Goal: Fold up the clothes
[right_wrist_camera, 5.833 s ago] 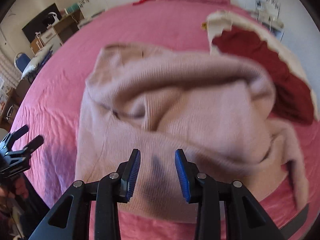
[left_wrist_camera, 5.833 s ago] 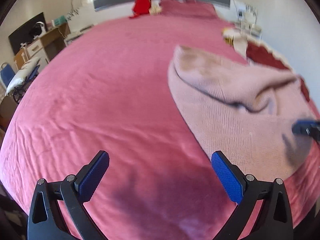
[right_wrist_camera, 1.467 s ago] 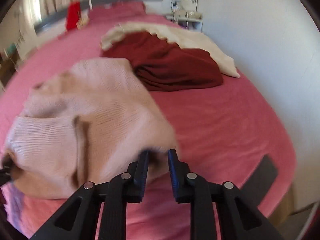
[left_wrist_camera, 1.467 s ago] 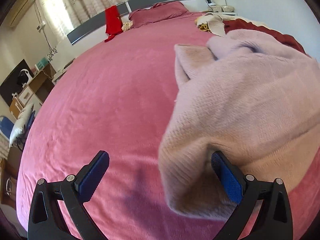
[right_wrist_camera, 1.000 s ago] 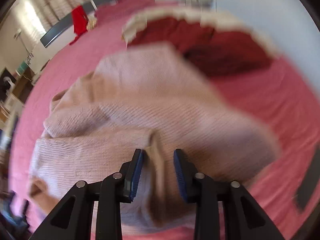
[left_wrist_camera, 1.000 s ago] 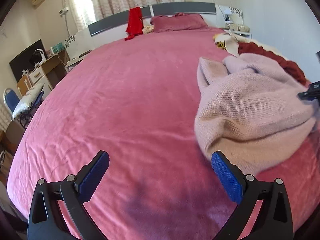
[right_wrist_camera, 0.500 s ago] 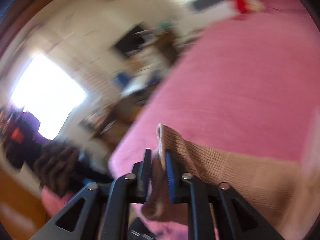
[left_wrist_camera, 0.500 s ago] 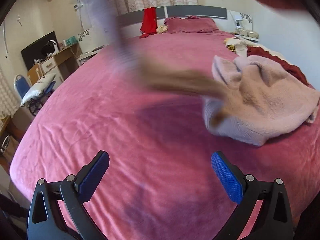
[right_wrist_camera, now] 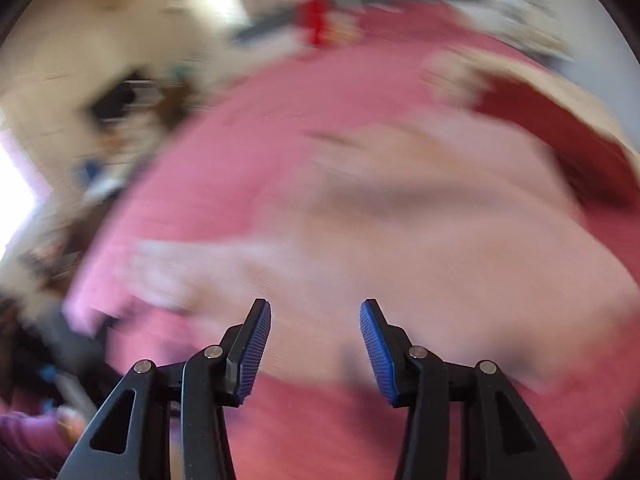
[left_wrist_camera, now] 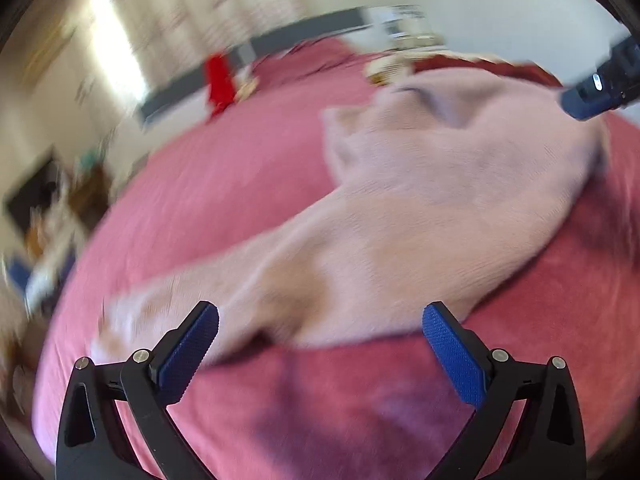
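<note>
A pale pink knit sweater (left_wrist_camera: 420, 208) lies on the pink bedspread (left_wrist_camera: 248, 168), one sleeve stretched out toward the lower left. My left gripper (left_wrist_camera: 320, 344) hangs open just short of the sweater's near edge, nothing between its blue pads. In the right wrist view the same sweater (right_wrist_camera: 400, 232) is blurred by motion. My right gripper (right_wrist_camera: 315, 344) is over its near edge with jaws opening and nothing pressed between them. The right gripper's tip (left_wrist_camera: 600, 88) also shows at the upper right of the left wrist view.
A dark red garment on a cream one (right_wrist_camera: 560, 128) lies behind the sweater at the right. A red cloth (left_wrist_camera: 218, 80) hangs at the grey headboard. Furniture stands off the bed's left side (left_wrist_camera: 44, 208). A person's purple sleeve (right_wrist_camera: 24, 440) shows at the lower left.
The right gripper has let go of the sleeve it was pulling across, and its jaws have spread. The sleeve now lies stretched out on the bed. Both views have swung toward the sweater.
</note>
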A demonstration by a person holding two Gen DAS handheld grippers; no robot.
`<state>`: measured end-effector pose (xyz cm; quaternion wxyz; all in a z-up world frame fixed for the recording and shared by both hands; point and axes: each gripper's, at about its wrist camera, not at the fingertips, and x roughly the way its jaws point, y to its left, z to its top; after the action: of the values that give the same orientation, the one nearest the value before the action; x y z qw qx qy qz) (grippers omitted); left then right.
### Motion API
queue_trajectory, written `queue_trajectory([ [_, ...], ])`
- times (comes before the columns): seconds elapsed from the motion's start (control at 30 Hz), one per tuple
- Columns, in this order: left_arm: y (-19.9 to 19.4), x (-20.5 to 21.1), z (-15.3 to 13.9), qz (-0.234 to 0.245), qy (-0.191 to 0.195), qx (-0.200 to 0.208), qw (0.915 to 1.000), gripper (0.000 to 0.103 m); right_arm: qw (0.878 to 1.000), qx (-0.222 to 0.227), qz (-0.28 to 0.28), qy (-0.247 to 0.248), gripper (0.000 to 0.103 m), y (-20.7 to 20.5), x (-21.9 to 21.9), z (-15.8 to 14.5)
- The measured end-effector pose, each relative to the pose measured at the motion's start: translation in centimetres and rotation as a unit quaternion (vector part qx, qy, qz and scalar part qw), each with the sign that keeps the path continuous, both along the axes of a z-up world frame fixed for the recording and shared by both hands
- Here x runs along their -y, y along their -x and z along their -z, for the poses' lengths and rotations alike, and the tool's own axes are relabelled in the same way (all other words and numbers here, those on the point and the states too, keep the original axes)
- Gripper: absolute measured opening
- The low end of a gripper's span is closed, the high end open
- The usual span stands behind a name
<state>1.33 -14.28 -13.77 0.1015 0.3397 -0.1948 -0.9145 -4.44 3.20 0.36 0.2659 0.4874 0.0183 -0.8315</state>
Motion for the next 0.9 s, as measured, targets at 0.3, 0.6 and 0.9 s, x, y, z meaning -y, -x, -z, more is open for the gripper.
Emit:
queue_trajectory([
  [0.3,0.2,-5.1,3.9,0.133,0.244,-0.069,0.9581,0.103,0.936,-0.206,-0.051,-0.282,0.047,-2.8,-7.8,4.6],
  [0.6,-1.4,-4.7,3.8,0.18,0.288,-0.09,0.9361,0.103,0.855,-0.316,-0.15,-0.382,0.047,-1.5,-4.0,7.5],
  [0.9,-2.7,-5.4,3.6,0.26,0.275,-0.055,0.9241,0.103,0.811,-0.339,-0.216,-0.425,0.047,-1.6,-4.1,8.6],
])
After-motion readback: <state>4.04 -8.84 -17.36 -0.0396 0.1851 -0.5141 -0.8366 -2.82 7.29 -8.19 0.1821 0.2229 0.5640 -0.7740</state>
